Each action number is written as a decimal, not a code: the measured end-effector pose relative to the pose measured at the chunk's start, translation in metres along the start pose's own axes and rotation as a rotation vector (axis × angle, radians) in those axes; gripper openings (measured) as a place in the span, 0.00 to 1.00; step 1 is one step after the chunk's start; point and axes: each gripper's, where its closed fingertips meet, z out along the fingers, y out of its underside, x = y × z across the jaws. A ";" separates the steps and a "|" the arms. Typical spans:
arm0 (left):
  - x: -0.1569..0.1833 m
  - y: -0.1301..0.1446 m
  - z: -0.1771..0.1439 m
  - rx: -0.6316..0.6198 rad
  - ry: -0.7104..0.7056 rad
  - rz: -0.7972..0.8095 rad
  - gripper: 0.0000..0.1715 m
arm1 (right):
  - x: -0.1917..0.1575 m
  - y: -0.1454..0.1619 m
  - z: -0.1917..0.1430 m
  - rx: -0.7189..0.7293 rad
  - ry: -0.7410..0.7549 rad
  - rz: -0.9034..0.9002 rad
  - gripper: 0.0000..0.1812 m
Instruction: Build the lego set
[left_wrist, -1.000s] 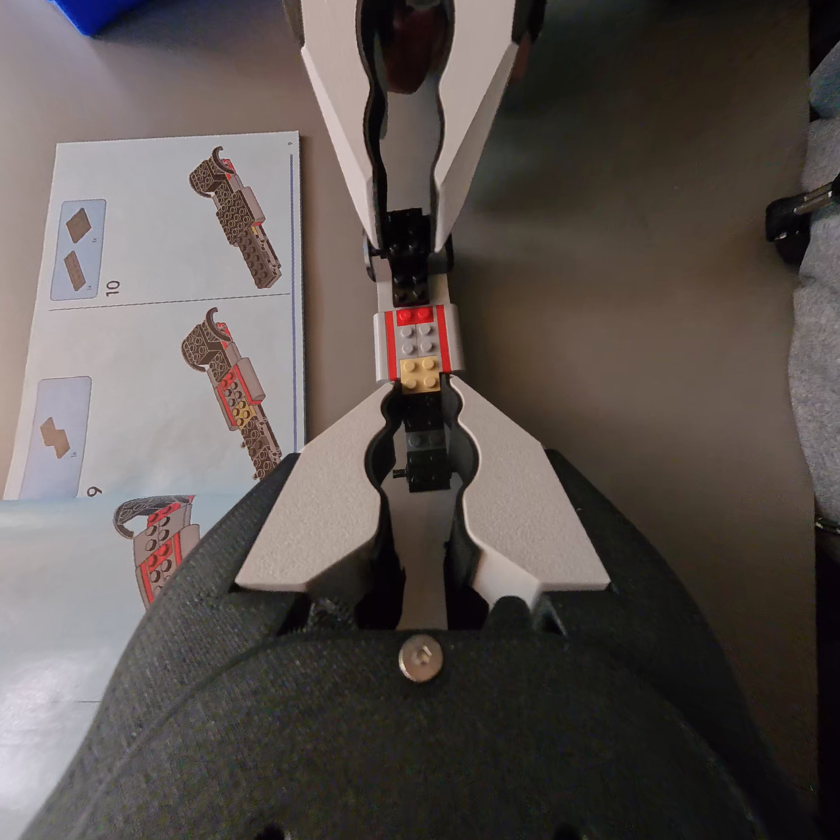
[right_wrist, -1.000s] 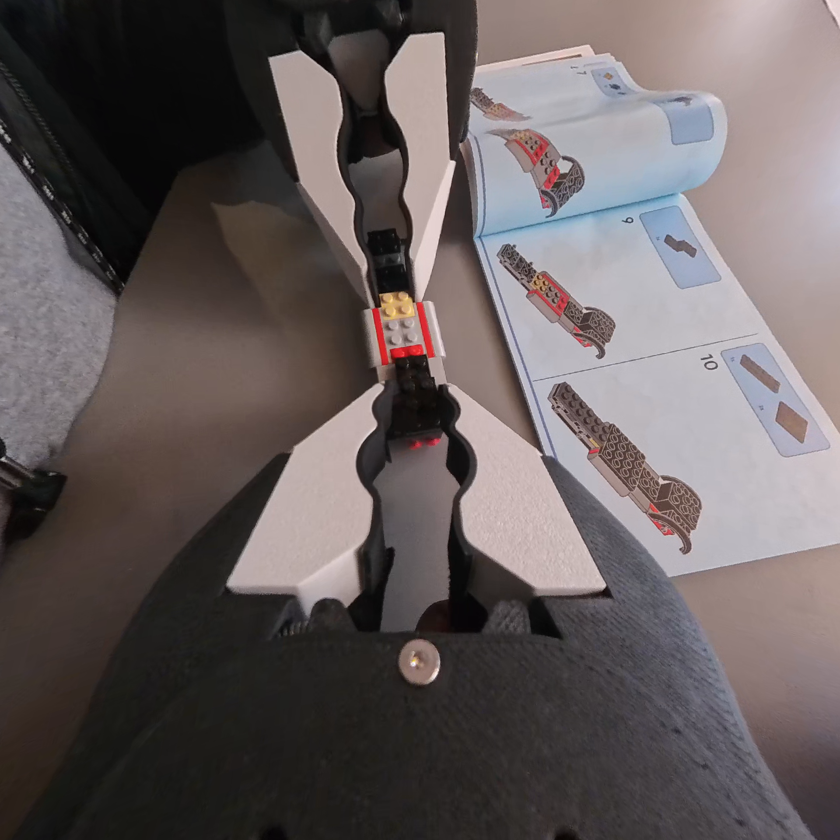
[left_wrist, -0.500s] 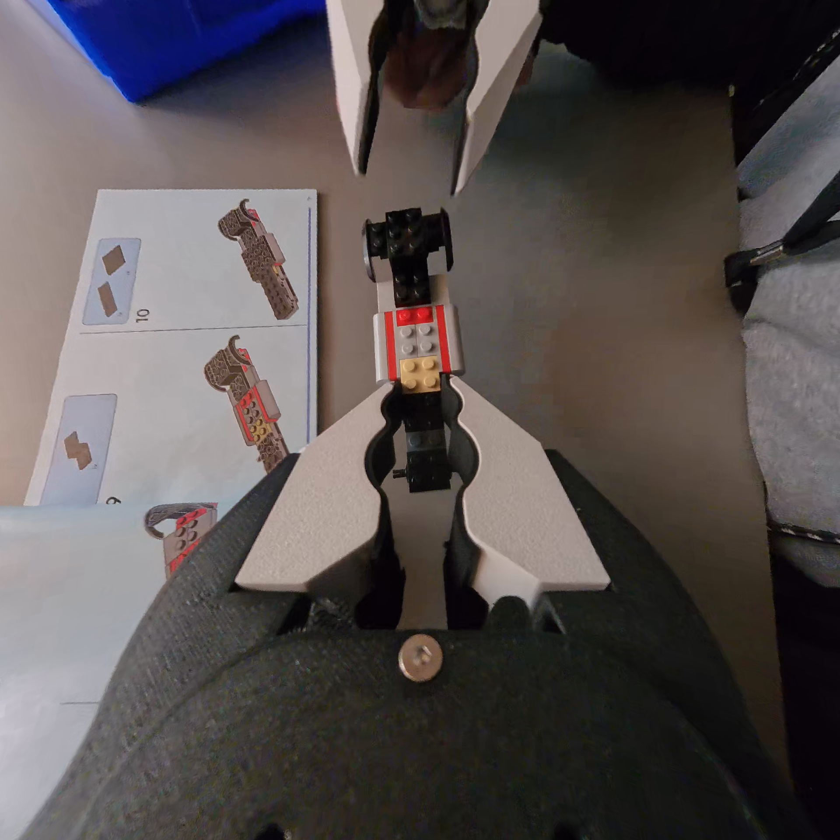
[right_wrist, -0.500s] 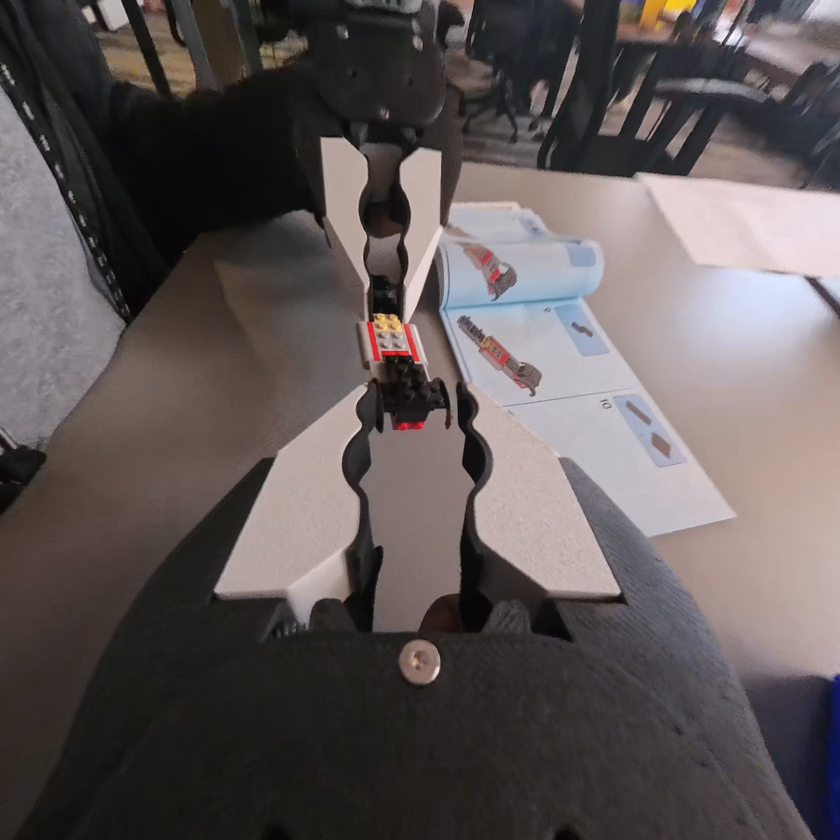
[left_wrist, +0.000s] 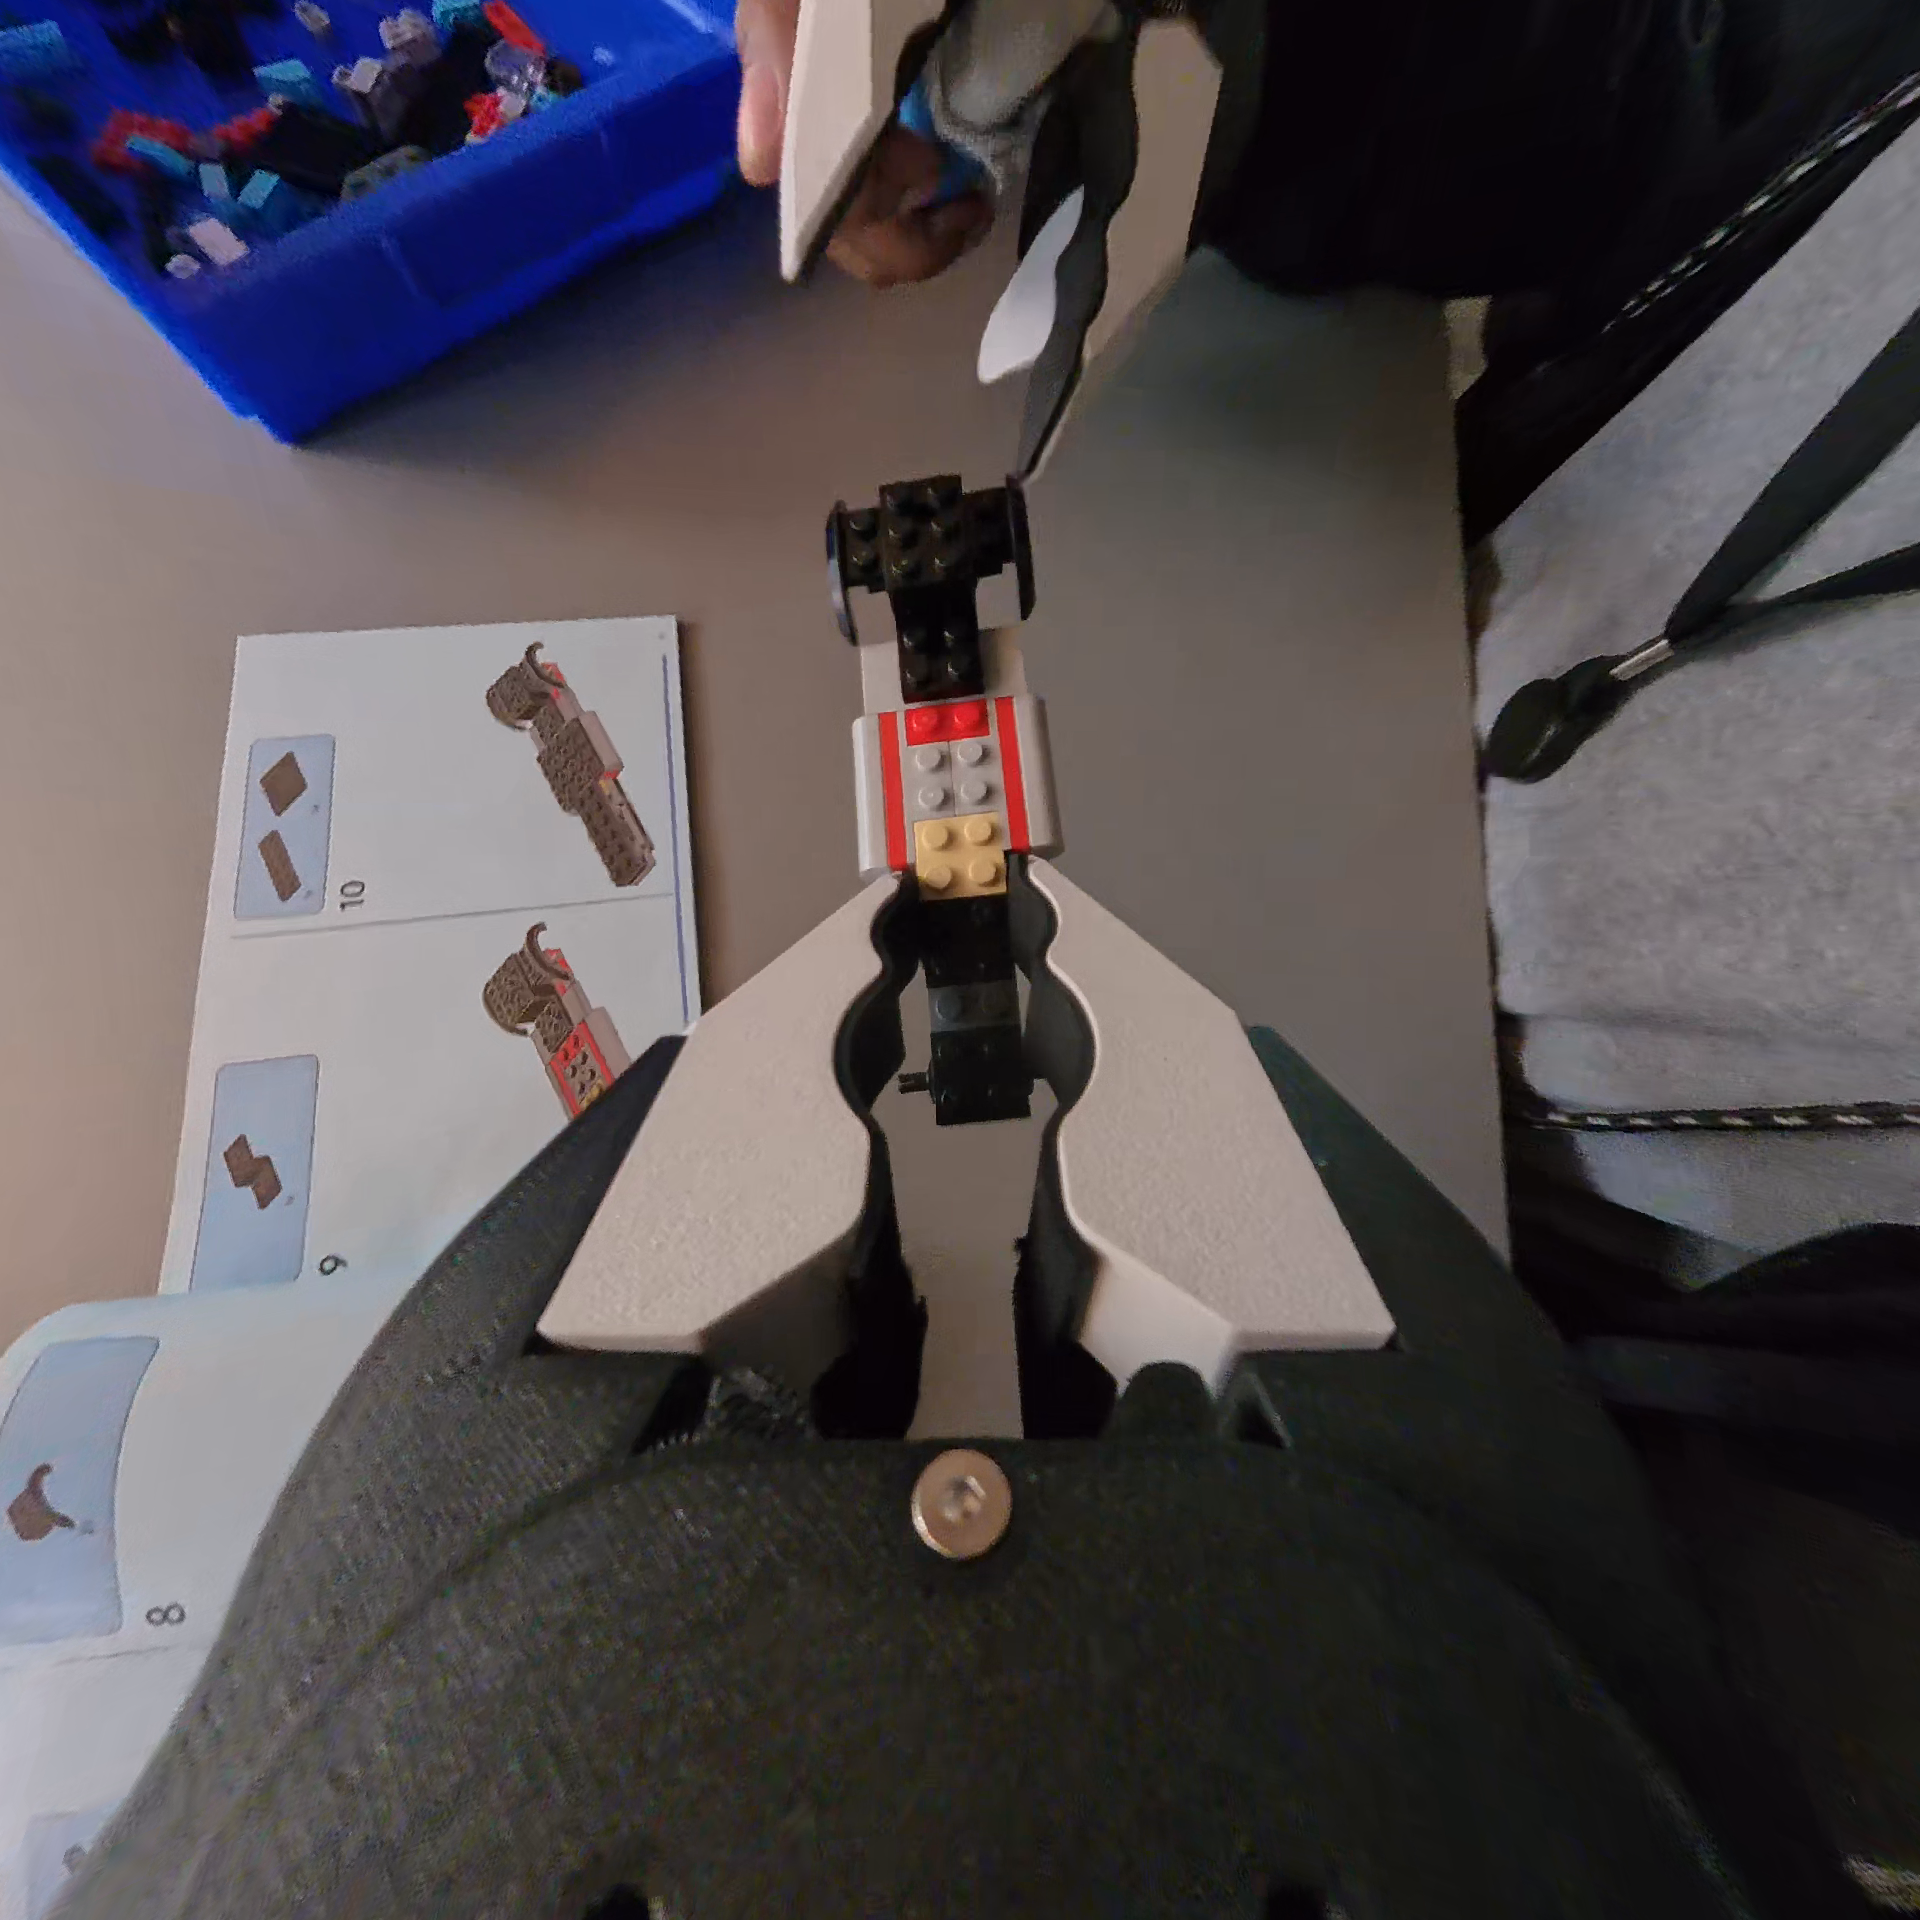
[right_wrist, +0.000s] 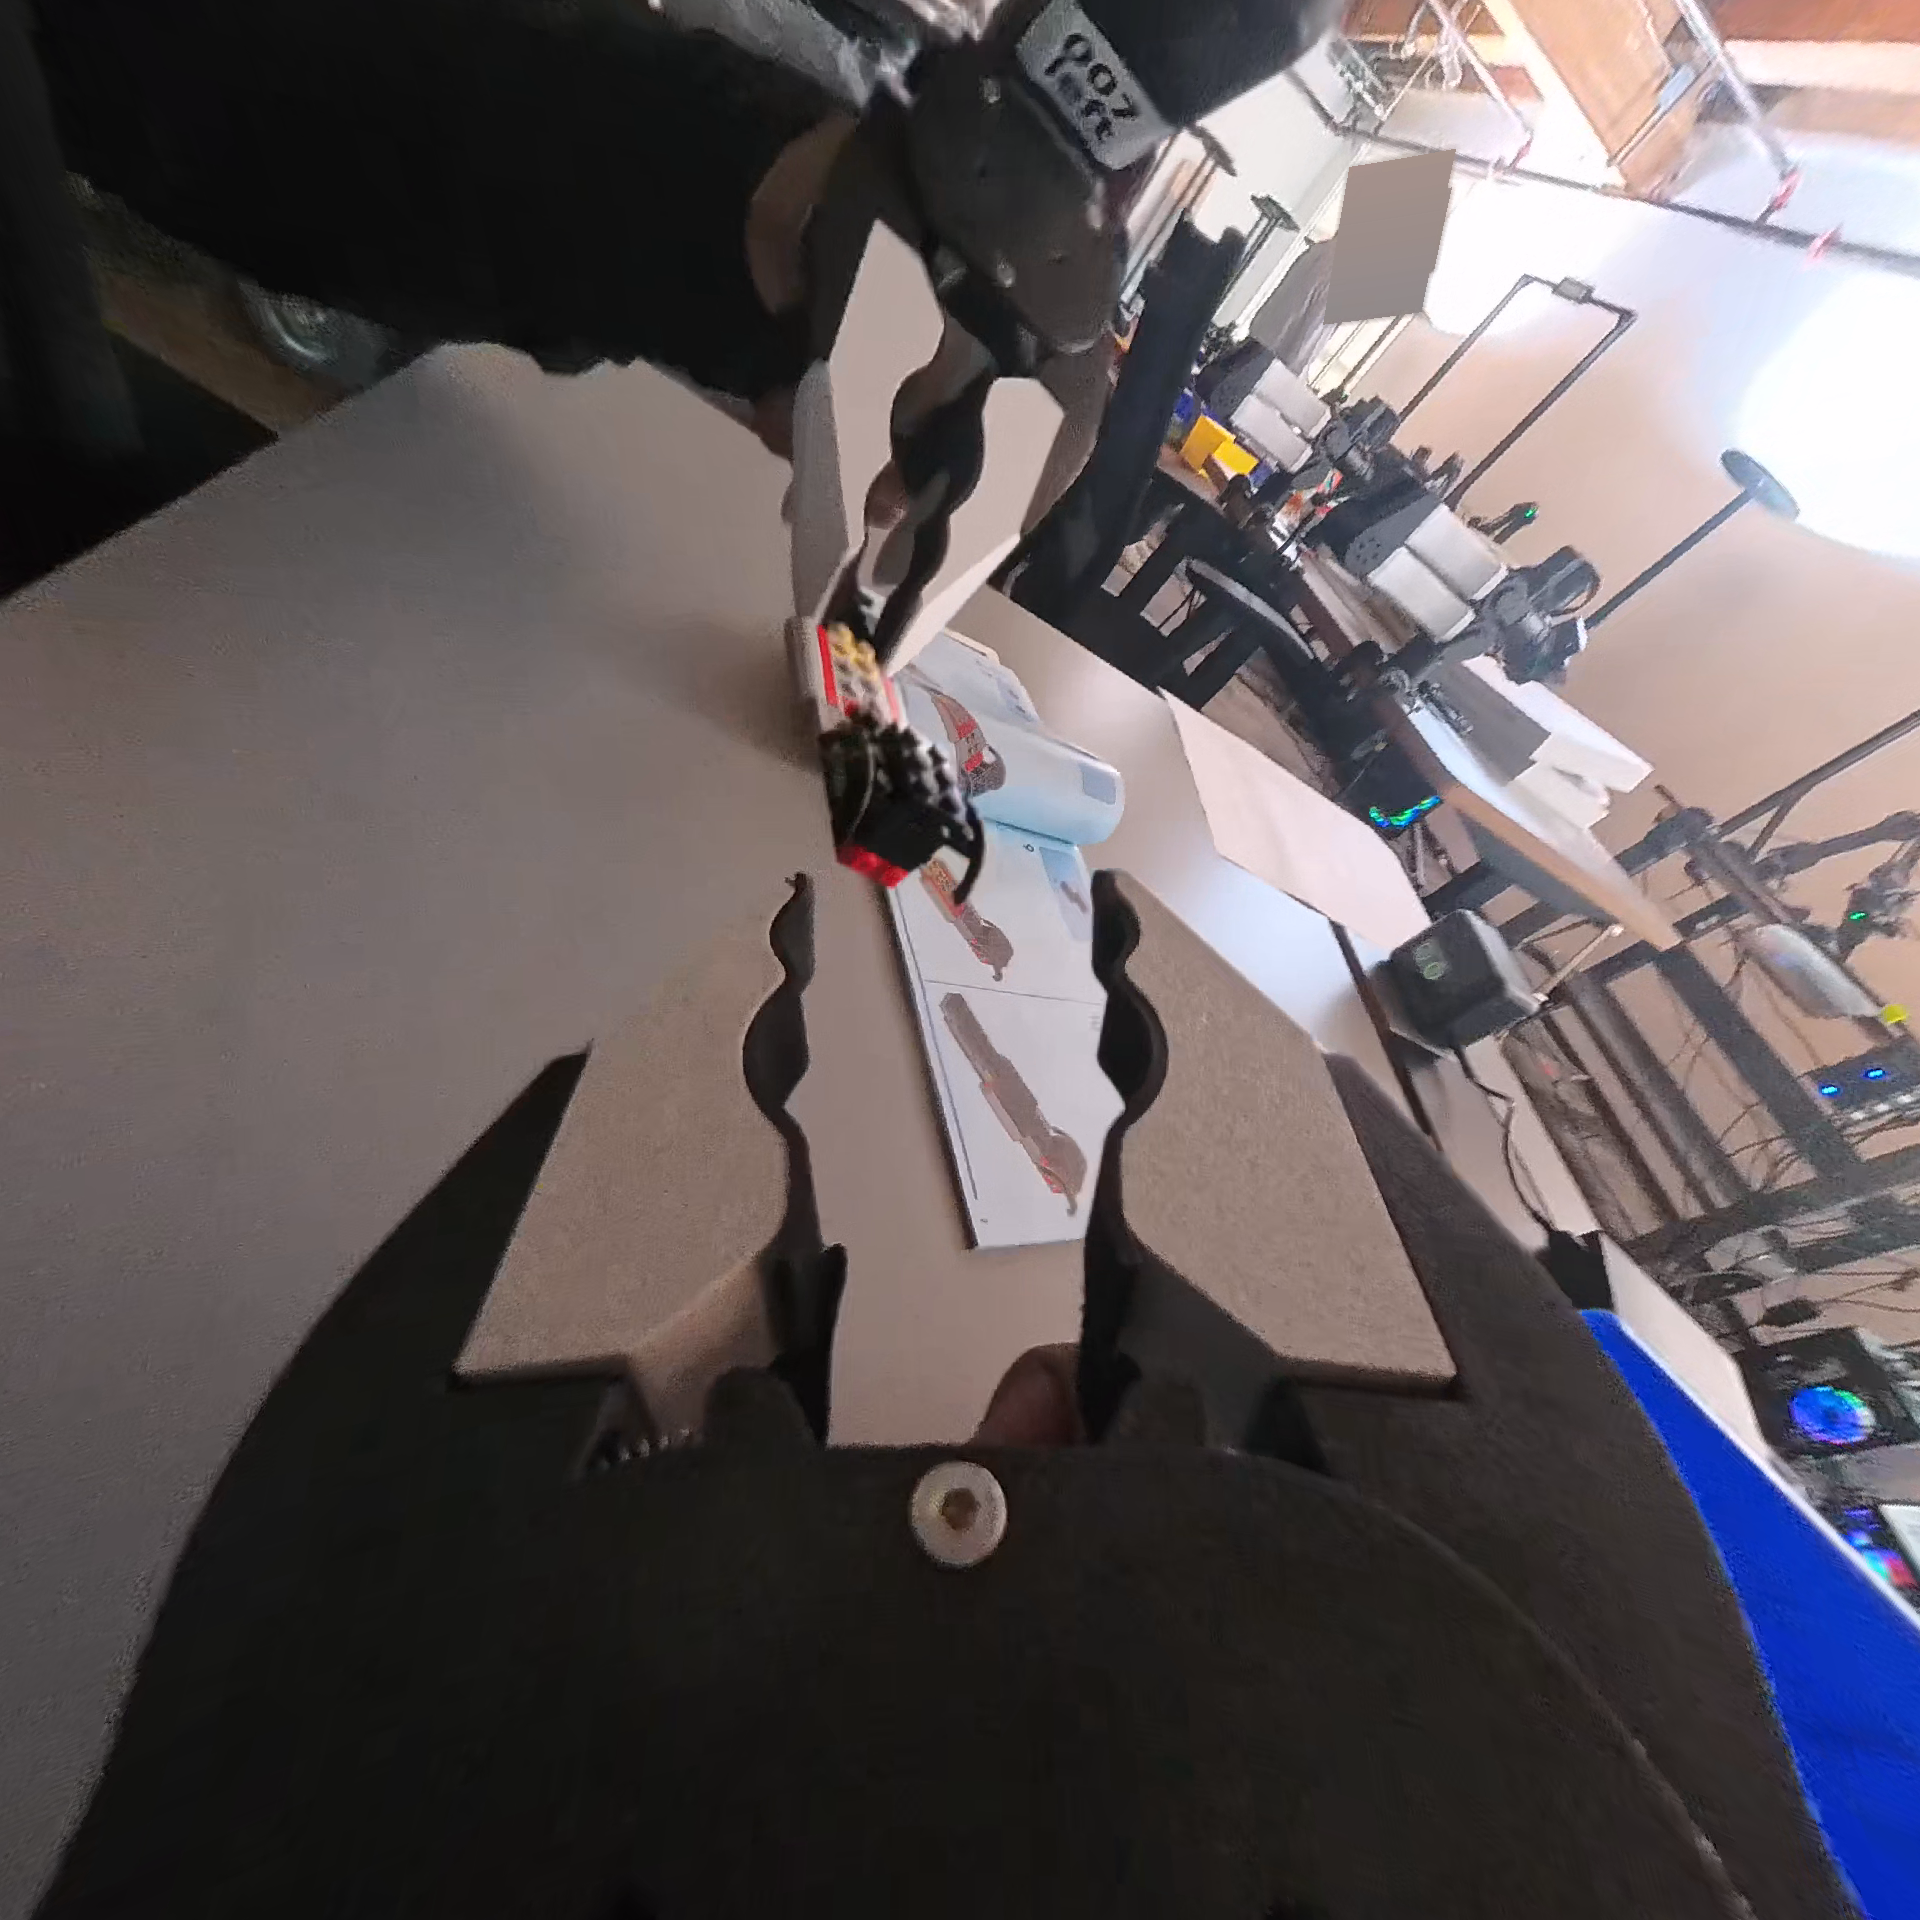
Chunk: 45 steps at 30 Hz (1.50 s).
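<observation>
Each claw (left_wrist: 961, 904) has pale grey wedge fingers, wavy black pads, dark textured body, silver screw.

Printed step numbers stand beside the part boxes on the open booklet's (left_wrist: 447, 935) pages; it lies on the desk (left_wrist: 1247, 727), away from the edge by the person. A small grey label (right_wrist: 1091, 94) on the left gripper's (right_wrist: 873, 629) body bears handwritten characters.
</observation>
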 end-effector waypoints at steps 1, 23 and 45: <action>0.003 -0.004 -0.001 0.009 0.014 -0.001 0.09 | -0.001 -0.001 0.000 -0.002 0.008 -0.024 0.33; 0.040 -0.054 -0.009 0.088 0.267 -0.019 0.09 | -0.011 -0.052 -0.020 0.096 0.085 -0.322 0.39; 0.050 -0.050 0.000 0.059 0.376 -0.085 0.09 | -0.025 -0.052 -0.012 0.067 0.052 -0.459 0.17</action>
